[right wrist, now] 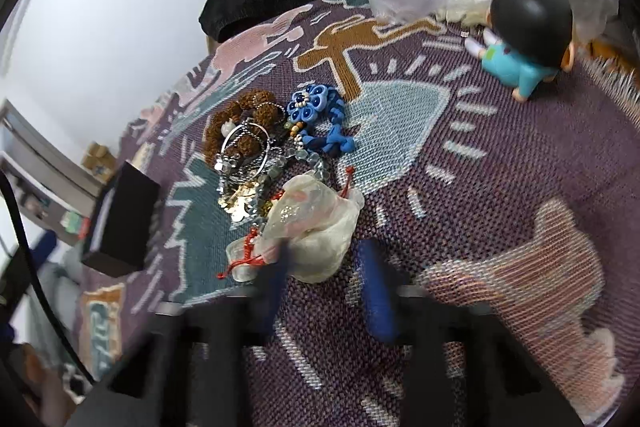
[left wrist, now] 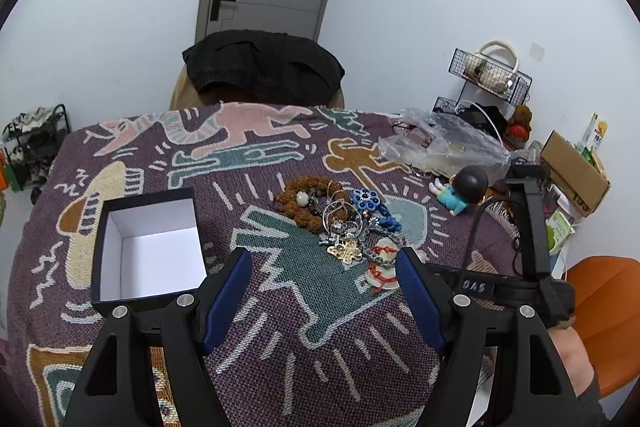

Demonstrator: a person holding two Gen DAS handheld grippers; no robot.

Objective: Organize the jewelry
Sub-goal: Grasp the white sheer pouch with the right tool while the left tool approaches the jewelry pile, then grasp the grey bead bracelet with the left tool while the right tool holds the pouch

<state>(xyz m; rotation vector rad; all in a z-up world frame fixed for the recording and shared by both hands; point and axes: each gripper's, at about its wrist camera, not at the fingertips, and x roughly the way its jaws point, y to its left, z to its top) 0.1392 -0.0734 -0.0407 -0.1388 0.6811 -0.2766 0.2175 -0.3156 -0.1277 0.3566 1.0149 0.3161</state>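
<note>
The left gripper [left wrist: 323, 255] tilts down over the patterned cloth [left wrist: 280, 367], its 2 blue pads wide apart with only fabric between them. The right gripper [right wrist: 325, 251] points more steeply down. Its 2 fingers are blurred but stand apart, with the near edge of 1 pale pouch [right wrist: 316, 227] tied with red cord between their tips. I cannot tell whether either pad touches it.

The jewelry pile [left wrist: 340, 219] lies mid-cloth, just beyond both grippers. It is too tangled to count fully, but 1 brown bead bracelet [right wrist: 240, 107], 1 blue flower piece [right wrist: 310, 105] and several silver hoops stand out.

1 open box [left wrist: 148, 201], white inside, sits left of the pile. 1 figurine [left wrist: 464, 191] lies right of it, beside 1 crumpled plastic bag [left wrist: 440, 143] whose contents are unclear.
</note>
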